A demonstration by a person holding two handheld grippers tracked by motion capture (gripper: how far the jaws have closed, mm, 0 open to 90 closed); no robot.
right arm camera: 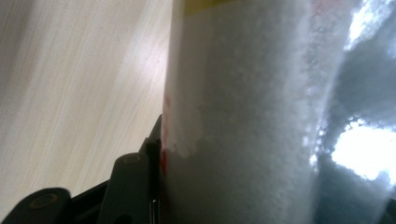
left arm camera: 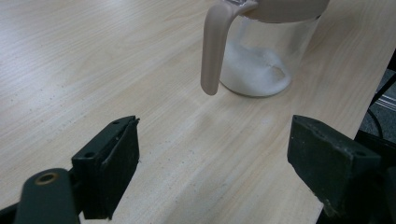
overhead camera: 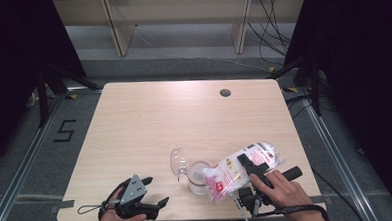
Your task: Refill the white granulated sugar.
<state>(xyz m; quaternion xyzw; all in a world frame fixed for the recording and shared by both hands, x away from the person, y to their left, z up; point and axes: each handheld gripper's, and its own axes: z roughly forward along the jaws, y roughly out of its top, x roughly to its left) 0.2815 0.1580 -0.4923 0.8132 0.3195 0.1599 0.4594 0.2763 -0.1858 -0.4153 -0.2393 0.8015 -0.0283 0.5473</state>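
Note:
A clear jar [overhead camera: 199, 179] stands near the table's front edge, its hinged lid [overhead camera: 178, 164] swung open to the left. White powder lies in the bottom of the jar [left arm camera: 261, 65], and a beige lid handle [left arm camera: 212, 51] hangs down its side. My right gripper [overhead camera: 247, 165] is shut on a plastic bag of white granules [overhead camera: 239, 171] with red print. The bag is tilted, its lower end over the jar's mouth. In the right gripper view the bag [right arm camera: 261, 116] presses against one black finger [right arm camera: 133, 182]. My left gripper [overhead camera: 156, 191] rests open left of the jar, nothing between its fingers [left arm camera: 109, 163].
The wooden table [overhead camera: 149, 117] has a round cable hole [overhead camera: 225, 92] at the back right. Shelving legs and loose cables stand on the floor behind it. Black stands flank the table on both sides.

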